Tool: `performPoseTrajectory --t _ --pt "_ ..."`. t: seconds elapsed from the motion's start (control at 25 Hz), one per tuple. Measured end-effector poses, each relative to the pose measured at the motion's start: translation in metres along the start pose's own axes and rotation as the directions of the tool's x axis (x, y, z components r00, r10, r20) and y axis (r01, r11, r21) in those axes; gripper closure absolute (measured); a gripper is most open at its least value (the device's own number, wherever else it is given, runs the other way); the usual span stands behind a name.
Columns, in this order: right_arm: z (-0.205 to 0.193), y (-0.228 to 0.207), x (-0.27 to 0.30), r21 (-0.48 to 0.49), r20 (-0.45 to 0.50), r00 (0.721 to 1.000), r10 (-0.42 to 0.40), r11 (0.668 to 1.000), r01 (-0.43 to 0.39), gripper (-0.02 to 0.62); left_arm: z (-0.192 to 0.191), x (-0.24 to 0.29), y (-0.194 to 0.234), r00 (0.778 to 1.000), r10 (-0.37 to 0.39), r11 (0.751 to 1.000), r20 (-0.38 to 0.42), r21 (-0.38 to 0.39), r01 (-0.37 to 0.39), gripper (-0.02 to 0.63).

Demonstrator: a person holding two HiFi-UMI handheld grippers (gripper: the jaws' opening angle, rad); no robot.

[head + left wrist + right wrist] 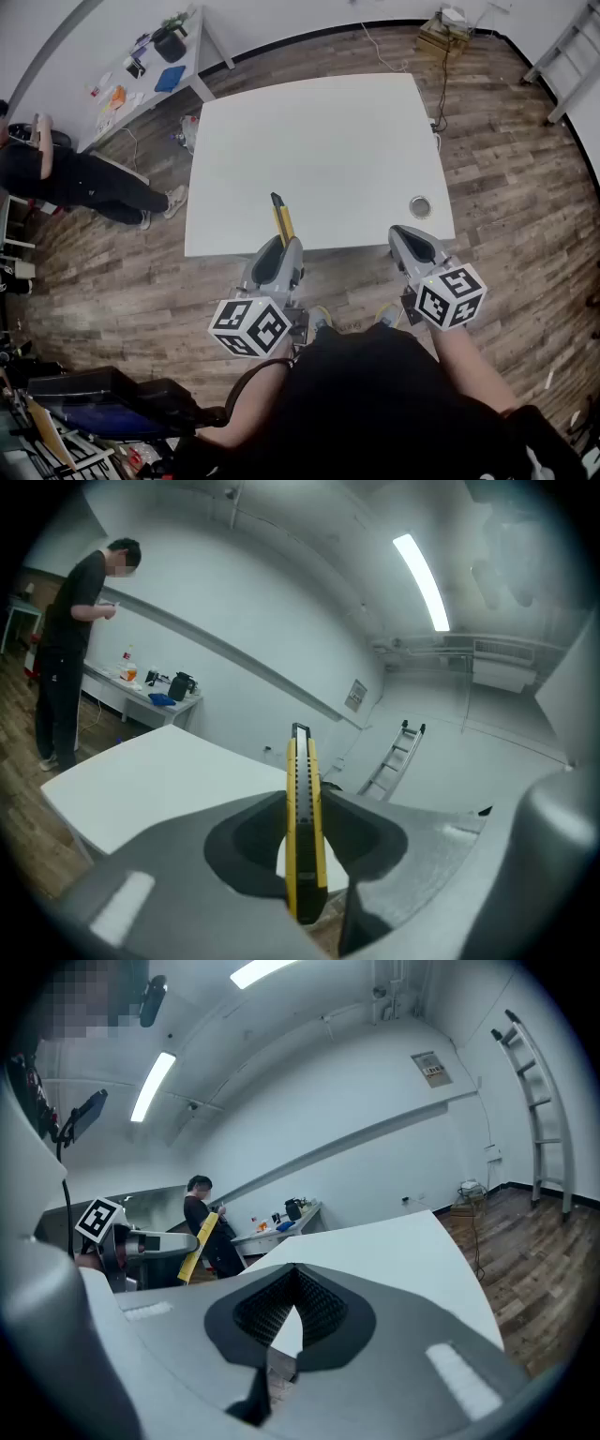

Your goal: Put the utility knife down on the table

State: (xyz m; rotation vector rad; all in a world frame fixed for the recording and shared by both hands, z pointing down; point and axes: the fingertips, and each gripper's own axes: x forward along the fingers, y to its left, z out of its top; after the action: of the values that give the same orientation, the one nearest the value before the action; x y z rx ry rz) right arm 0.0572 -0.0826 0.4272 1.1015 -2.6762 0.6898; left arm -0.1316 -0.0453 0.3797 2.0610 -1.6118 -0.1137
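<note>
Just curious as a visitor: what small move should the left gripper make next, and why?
Probably carry the left gripper forward and down over the table: its jaws clamp the utility knife above the near edge, not yet resting on it.

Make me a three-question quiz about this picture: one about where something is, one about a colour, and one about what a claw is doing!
1. Where is the small round silver metal object?
A. On the wooden floor
B. On the white rectangular table, near its right front corner
C. In a claw

2. What colour is the slim plastic utility knife?
A. Red and white
B. Green
C. Yellow and black

3. What is the left claw doing?
A. Shut on the utility knife
B. Open and empty
C. Shut on the round silver object

Answers:
1 B, the head view shows it lying on the tabletop by that corner.
2 C, yellow sides flank a black centre strip.
3 A, its jaws press against both sides of the knife.
</note>
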Motion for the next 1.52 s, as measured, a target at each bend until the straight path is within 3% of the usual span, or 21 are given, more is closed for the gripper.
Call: performPoseTrajectory --t 0.36,0.48,0.56,0.76,1.04,1.52 --pt "0.011 -0.008 0.001 -0.01 0.013 1.0 0.02 1.0 -0.02 0.571 -0.004 0.015 -0.001 1.0 0.013 1.0 -0.027 -0.013 -0.013 0.485" --pt "0.012 -0.01 0.001 -0.012 0.015 1.0 0.025 1.0 -0.025 0.571 -0.013 0.025 0.006 0.998 0.033 0.999 -0.052 0.022 -0.032 0.485" --pt "0.012 -0.012 0.0 -0.011 0.013 1.0 0.025 1.0 -0.025 0.571 -0.026 0.038 0.022 0.992 0.088 0.994 -0.092 0.069 -0.082 0.484" --pt "0.007 -0.02 -0.01 -0.006 -0.004 1.0 0.02 1.0 -0.02 0.571 -0.081 0.093 0.055 0.948 0.206 0.97 -0.244 0.175 -0.166 0.485" --pt "0.003 -0.036 -0.02 0.006 -0.028 1.0 -0.006 1.0 0.006 0.571 -0.134 0.14 0.085 0.883 0.31 0.946 -0.353 0.211 -0.248 0.484" --pt "-0.007 -0.044 -0.019 0.013 -0.068 0.998 -0.01 1.0 0.011 0.571 -0.165 0.164 0.097 0.842 0.337 0.937 -0.421 0.237 -0.256 0.483"
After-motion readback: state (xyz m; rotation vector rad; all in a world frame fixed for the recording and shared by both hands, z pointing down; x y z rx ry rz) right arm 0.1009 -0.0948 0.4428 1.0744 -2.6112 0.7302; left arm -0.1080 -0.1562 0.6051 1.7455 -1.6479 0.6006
